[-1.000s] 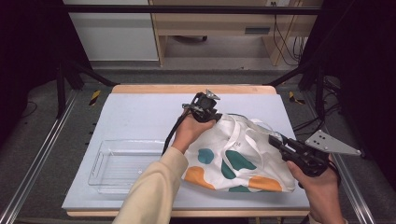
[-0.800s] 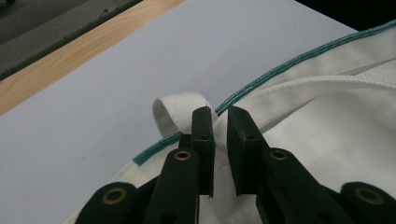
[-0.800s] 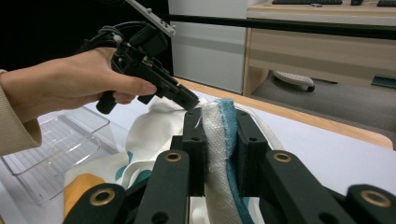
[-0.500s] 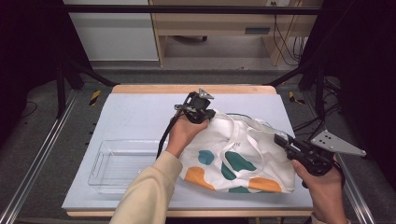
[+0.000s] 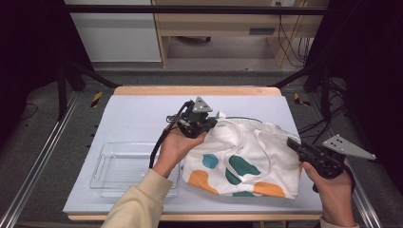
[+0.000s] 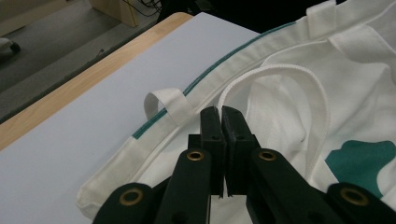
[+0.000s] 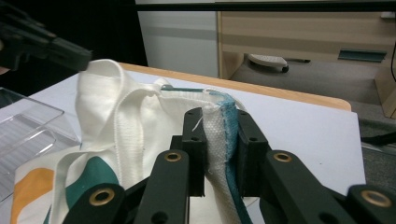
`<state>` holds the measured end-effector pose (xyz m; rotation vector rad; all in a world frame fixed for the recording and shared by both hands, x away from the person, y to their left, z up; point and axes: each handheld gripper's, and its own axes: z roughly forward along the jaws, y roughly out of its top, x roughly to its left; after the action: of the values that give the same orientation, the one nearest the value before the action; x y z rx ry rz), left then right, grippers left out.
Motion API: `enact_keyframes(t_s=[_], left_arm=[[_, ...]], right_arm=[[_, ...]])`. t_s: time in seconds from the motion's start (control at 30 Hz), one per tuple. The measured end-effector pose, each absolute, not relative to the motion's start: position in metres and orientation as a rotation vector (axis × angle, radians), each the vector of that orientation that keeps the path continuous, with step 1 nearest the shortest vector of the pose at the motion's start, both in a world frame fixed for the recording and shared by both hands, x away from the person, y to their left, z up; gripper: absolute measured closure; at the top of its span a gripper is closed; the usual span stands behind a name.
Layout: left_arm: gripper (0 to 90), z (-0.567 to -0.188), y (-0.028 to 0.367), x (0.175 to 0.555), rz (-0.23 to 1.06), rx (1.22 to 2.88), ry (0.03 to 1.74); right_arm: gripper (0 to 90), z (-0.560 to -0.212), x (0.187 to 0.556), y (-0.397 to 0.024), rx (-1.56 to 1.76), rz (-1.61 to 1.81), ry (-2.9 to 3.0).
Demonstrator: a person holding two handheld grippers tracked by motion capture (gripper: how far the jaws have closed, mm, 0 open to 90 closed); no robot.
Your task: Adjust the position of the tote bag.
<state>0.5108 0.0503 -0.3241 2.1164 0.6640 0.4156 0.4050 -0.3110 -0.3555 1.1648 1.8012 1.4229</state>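
A white tote bag [image 5: 242, 161] with teal and orange patches lies on the pale table [image 5: 138, 109], right of middle. My left gripper [image 5: 208, 124] is at the bag's far left corner, jaws pressed together [image 6: 219, 114] over the cloth just behind the green-trimmed rim [image 6: 196, 86] and a white cord handle [image 6: 280, 70]. In the right gripper view the cloth [image 7: 116, 121] rises in a peak up to that gripper [image 7: 51, 46], so it appears pinched. My right gripper [image 5: 292, 142] is shut on the bag's right rim, with the white weave and teal trim squeezed between its jaws [image 7: 219, 116].
A clear plastic tray [image 5: 119, 166] sits at the table's front left, beside the bag and under my left forearm [image 5: 142, 199]. Bare table stretches behind and left of the bag. Metal rails run along both table sides; a cabinet and desk stand beyond.
My left gripper has shifted a little left and lifted, taking the bag's corner with it. My right hand has moved slightly right and down, still gripping the rim.
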Motion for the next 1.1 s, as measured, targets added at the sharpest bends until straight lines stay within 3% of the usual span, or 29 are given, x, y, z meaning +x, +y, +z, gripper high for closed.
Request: enact_keyframes(t_s=[0.97,1.1], left_arm=[[89.0,-0.356,0.070,0.431,0.399,2.122,0.519],[89.0,-0.360,0.070,0.426,0.401,2.124,0.512]], right_arm=[[76.4,-0.371,0.403,-0.321,1.243,1.355,1.832],[62.8,-0.364,0.396,-0.320,1.233,1.349,1.829]])
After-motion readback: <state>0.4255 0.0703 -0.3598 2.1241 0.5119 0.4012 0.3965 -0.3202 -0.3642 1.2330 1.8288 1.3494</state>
